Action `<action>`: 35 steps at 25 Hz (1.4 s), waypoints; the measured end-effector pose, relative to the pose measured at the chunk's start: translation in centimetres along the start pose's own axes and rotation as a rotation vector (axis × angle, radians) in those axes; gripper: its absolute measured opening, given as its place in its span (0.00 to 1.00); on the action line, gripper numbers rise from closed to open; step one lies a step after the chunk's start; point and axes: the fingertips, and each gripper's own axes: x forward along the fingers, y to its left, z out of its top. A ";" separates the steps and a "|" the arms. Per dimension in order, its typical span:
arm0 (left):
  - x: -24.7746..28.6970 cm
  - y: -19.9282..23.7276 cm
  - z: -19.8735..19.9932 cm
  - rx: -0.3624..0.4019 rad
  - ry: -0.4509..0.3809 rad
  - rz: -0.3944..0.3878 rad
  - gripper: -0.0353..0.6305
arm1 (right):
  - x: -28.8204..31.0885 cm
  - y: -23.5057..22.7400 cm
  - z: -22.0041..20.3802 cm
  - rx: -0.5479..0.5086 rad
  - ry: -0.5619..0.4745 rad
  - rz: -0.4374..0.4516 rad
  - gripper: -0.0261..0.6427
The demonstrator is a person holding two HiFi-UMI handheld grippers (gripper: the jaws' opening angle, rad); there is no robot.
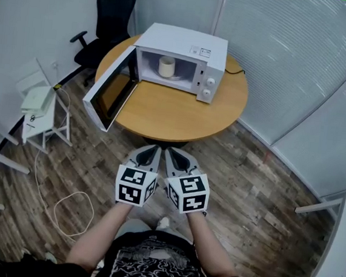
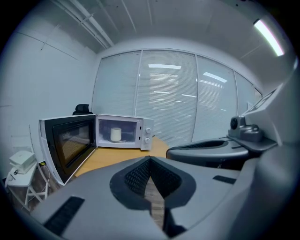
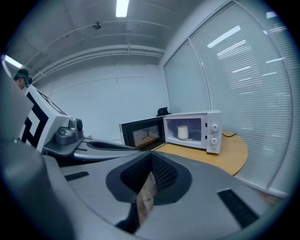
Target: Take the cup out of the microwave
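Observation:
A white microwave stands on a round wooden table, its door swung wide open to the left. Inside stands an upright cream cup, which also shows in the left gripper view as the cup and in the right gripper view as the cup. My left gripper and right gripper are held side by side over the wooden floor, just short of the table's near edge and pointing at it. Both are shut with nothing between the jaws, left gripper and right gripper.
A black office chair sits behind the table at the left. A small white stand and a looped white cable lie on the floor at the left. Glass walls with blinds close off the right side.

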 end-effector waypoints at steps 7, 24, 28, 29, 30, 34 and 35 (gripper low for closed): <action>1.5 0.8 0.4 -0.007 -0.001 -0.001 0.07 | 1.1 -0.8 0.4 -0.004 0.005 -0.005 0.06; 9.3 9.8 3.7 -0.023 -0.001 -0.081 0.07 | 12.5 -3.3 3.5 -0.006 0.038 -0.073 0.06; 11.1 12.4 4.8 -0.030 0.001 -0.099 0.07 | 15.5 -3.7 4.8 -0.005 0.043 -0.095 0.06; 11.5 13.0 5.1 -0.032 0.001 -0.105 0.07 | 16.2 -3.8 5.0 -0.005 0.045 -0.100 0.06; 11.9 13.5 5.3 -0.033 0.000 -0.112 0.07 | 16.9 -3.9 5.3 -0.005 0.046 -0.107 0.06; 13.5 15.3 6.3 -0.027 -0.002 -0.148 0.07 | 19.2 -4.3 6.3 -0.006 0.053 -0.139 0.06; 13.8 15.7 6.5 -0.025 -0.003 -0.156 0.07 | 19.7 -4.4 6.5 -0.007 0.054 -0.149 0.06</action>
